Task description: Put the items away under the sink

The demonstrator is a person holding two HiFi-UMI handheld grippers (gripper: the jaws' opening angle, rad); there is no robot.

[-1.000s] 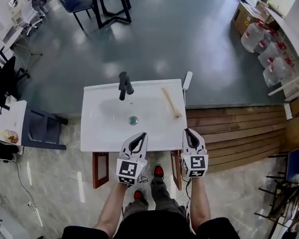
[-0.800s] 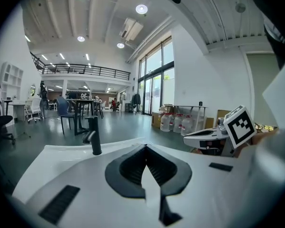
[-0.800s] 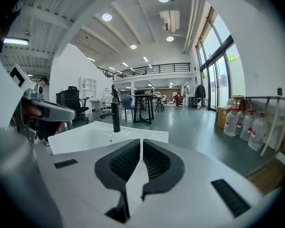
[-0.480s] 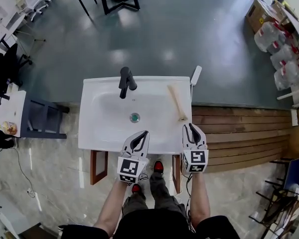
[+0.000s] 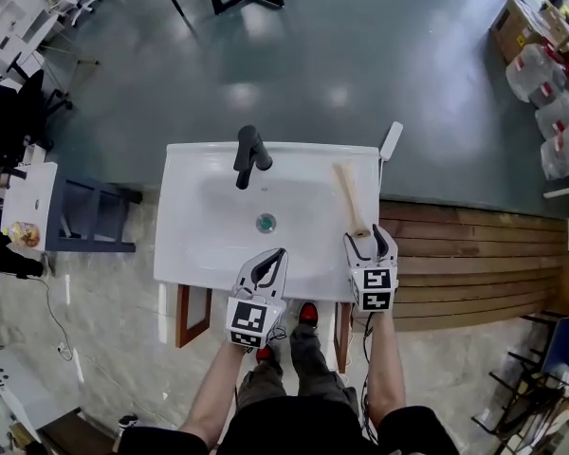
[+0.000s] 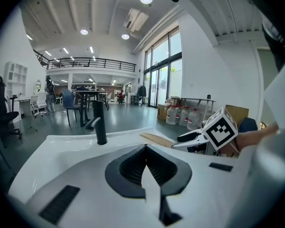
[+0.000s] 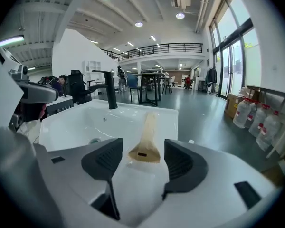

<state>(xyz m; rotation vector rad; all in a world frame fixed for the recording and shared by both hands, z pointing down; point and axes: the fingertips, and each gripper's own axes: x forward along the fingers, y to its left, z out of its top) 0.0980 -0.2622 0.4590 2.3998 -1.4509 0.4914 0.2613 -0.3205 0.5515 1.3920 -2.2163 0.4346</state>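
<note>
I count one wooden scraper (image 7: 145, 139), flat on the right rim of the one sink (image 5: 182, 254), its long axis running from the sink's near edge toward the far edge, wide end toward me. My right gripper (image 5: 371, 239) is the nearer one; its fingers have just been opening and stand wide and empty, right before that wide end. My left gripper (image 5: 277, 256), at the middle of the sink's near edge, has its fingers pressed together on nothing.

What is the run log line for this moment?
right gripper: jaws just opened, end of wooden tool between tips, ungripped | left gripper: jaws shut, empty | tool lies on sink rim
</note>
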